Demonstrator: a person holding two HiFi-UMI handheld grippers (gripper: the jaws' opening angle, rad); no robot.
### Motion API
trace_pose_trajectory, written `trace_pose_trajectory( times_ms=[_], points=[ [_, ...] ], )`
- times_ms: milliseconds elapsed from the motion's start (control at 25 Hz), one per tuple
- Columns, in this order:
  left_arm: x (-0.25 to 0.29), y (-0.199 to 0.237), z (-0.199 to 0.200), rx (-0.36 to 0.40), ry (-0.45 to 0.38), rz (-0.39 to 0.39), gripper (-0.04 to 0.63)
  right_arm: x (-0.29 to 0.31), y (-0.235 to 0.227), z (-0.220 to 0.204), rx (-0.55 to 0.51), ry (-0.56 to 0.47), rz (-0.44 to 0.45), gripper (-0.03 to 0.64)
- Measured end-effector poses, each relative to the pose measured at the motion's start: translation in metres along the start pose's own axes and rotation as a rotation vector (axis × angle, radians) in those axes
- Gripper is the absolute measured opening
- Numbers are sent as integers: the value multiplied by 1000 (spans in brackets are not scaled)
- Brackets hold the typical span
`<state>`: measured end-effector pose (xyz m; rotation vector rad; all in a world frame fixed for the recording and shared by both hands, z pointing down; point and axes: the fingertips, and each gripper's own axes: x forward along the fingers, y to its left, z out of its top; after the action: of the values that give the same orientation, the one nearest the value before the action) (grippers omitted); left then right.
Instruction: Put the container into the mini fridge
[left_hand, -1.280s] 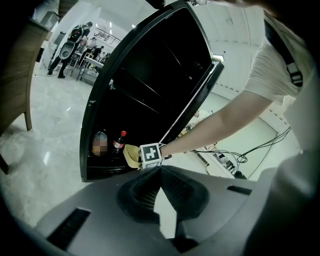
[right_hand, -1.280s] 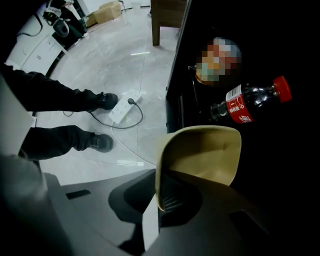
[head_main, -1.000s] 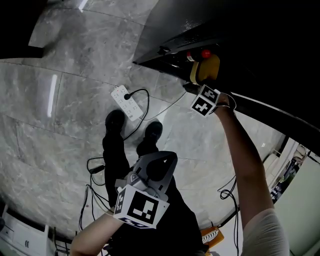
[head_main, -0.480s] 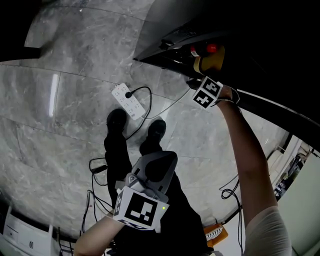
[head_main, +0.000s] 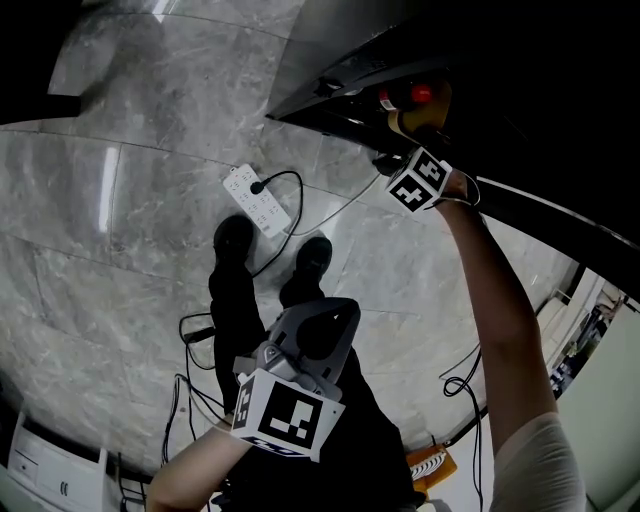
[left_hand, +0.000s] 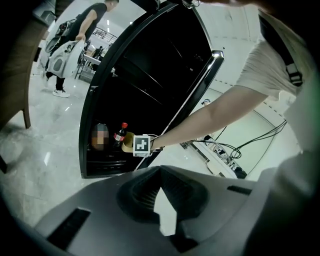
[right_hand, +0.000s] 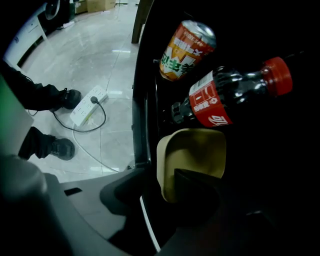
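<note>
The right gripper (right_hand: 162, 187) has carried the container (right_hand: 195, 150) further into the fridge (right_hand: 144, 100); its jaws are opening around the container's wall.

Red-capped cola bottle (right_hand: 225, 100) right beside orange can (right_hand: 186, 49). White power strip (head_main: 256, 204) on grey marble floor (head_main: 120, 250), black cable (head_main: 296, 200) plugged in. Black shoes (head_main: 231, 238) just beside strip. Somebody in black top (left_hand: 85, 30) way off in background.
</note>
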<state>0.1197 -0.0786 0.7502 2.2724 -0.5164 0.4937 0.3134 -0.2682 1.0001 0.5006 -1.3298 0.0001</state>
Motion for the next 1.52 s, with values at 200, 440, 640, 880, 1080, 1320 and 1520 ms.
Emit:
trace_pose_trajectory(
  times_ms=[200, 440, 640, 880, 1080, 1320, 1520],
  points=[
    [-9, 0, 21, 6, -33, 18, 54, -38, -9, 3, 123, -60, -20, 171],
    [-38, 2, 60, 1, -97, 56, 54, -127, -1, 41, 441, -267, 61, 172],
    [-74, 5, 100, 35, -109, 101, 54, -226, 1, 91, 663, -536, 151, 222],
    [-123, -5, 147, 103, -84, 150, 54, -317, -7, 91, 821, -605, 167, 227],
    [-141, -37, 184, 159, -69, 126, 54, -381, -28, 68, 975, -657, 171, 227],
    [-164, -60, 229, 251, -56, 114, 54, -447, -53, 37, 1156, -759, 237, 156],
    [-181, -87, 259, 303, -33, 110, 54, -493, -51, 7, 1232, -754, 217, 46]
  ],
)
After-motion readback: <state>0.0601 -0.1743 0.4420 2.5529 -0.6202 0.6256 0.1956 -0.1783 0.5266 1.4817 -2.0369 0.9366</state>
